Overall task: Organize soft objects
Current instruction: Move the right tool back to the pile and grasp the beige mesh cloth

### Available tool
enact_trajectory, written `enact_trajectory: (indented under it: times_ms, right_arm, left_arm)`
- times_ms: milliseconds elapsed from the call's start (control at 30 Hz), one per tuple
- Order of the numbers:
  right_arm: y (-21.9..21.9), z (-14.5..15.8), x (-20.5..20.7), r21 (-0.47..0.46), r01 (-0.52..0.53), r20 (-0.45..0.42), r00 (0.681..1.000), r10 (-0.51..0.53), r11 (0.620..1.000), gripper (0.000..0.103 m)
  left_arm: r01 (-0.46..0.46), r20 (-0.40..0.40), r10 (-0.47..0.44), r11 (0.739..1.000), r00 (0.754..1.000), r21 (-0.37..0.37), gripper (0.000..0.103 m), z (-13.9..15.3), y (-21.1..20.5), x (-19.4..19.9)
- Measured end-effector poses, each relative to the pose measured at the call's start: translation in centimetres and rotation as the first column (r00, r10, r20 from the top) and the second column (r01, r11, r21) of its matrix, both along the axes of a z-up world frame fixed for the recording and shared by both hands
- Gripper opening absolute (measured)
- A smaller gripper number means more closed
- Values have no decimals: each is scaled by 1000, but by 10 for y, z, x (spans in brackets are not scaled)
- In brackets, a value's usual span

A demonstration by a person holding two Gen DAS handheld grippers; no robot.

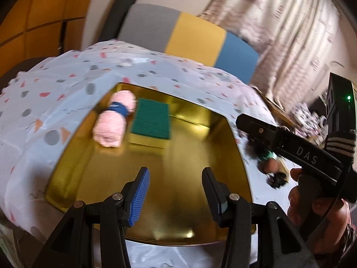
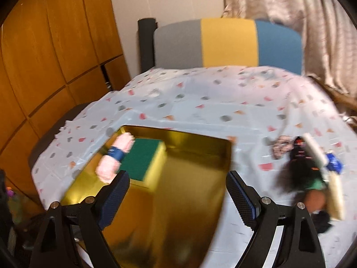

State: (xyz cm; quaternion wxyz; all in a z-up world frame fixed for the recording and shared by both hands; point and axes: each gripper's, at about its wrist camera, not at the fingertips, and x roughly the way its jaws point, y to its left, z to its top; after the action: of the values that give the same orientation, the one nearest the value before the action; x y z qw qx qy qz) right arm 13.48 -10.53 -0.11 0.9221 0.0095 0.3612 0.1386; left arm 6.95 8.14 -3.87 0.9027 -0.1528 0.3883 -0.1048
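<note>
A gold tray (image 1: pixel 185 201) (image 2: pixel 178 201) lies on the patterned tablecloth. In its far left corner lie a rolled pink towel with a blue band (image 1: pixel 113 120) (image 2: pixel 113 158) and a green-and-yellow sponge (image 1: pixel 150 120) (image 2: pixel 142 163), side by side. My left gripper (image 1: pixel 176 194) is open and empty above the tray's near part. My right gripper (image 2: pixel 178 198) is open and empty over the tray. A doll with black hair and green clothes (image 1: pixel 270 165) (image 2: pixel 308 178) lies on the cloth right of the tray, blurred.
A patterned cloth piece (image 2: pixel 281 147), a white brush-like item (image 2: pixel 316 149) and a blue item (image 2: pixel 333 160) lie by the doll. A grey, yellow and blue chair back (image 2: pixel 227 42) stands behind the table. Wooden cabinets (image 2: pixel 44 67) stand left, curtains (image 2: pixel 312 22) right.
</note>
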Motion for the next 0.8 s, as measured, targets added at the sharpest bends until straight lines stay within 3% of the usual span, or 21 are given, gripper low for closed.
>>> enact_trajectory:
  times_ms: [133,467,667,800]
  right_arm:
    - [-31,-8,-15,-46,46,-7,999,-46,998,89]
    - [-109,-64,-54,-79,159,-139,976,-169,984,89]
    - [-172,-87,-77,-55,274,-194,940,-279,960,89]
    - [-222,-92,-87,-10,394,-204,899,-387,919,89]
  left_arm:
    - [75,17,-75,997,997,7,49,1,-23,-6]
    - [224,34,-224,975,974,6,49,4,-73,-25]
    - [287,28,-287,958,958,8,49,6,-102,-36]
    - [304,5,-304,953,953,-3,49,6,-119,-38]
